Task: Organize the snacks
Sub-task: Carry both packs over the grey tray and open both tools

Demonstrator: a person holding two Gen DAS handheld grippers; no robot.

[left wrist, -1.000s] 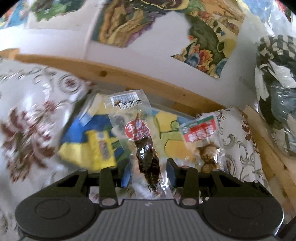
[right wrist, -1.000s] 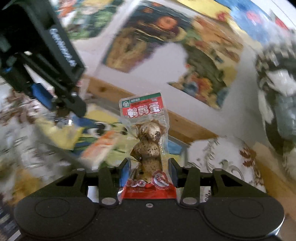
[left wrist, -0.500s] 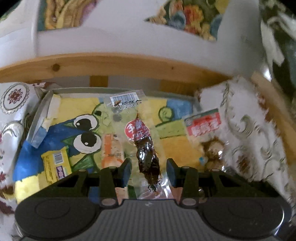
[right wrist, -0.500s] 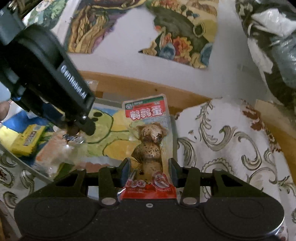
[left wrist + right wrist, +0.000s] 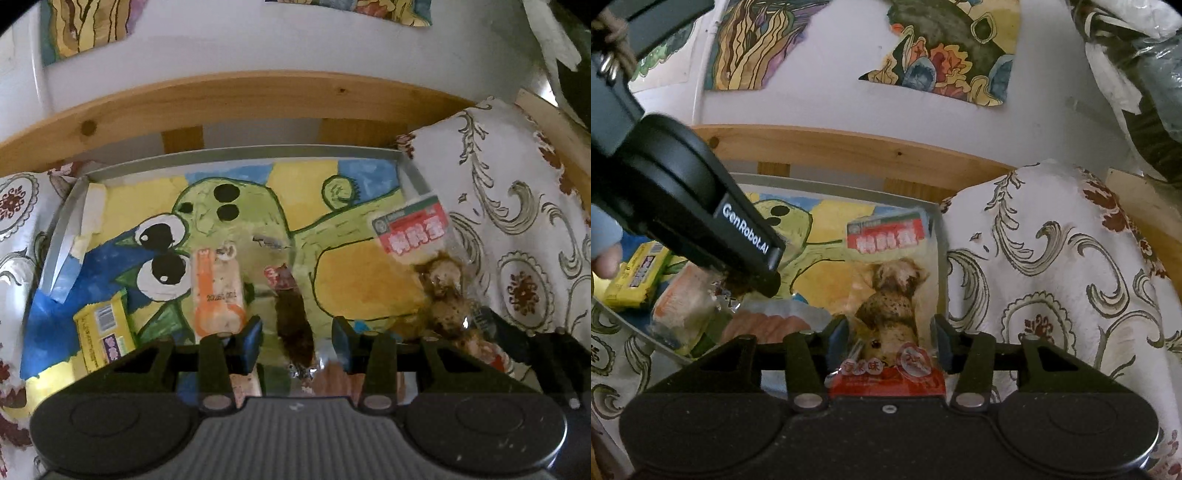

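Two speckled eggs fill the red-labelled clear packet.

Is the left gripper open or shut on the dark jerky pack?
Open. The left gripper shows clear gaps on both sides of the dark jerky pack, which lies in the painted tray.

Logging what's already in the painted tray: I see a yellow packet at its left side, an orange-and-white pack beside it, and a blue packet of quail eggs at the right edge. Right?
Not quite. In the left wrist view, the quail egg packet has a red and green label, not blue. The rest stands: the yellow packet lies at the left of the tray, the orange-and-white pack beside it.
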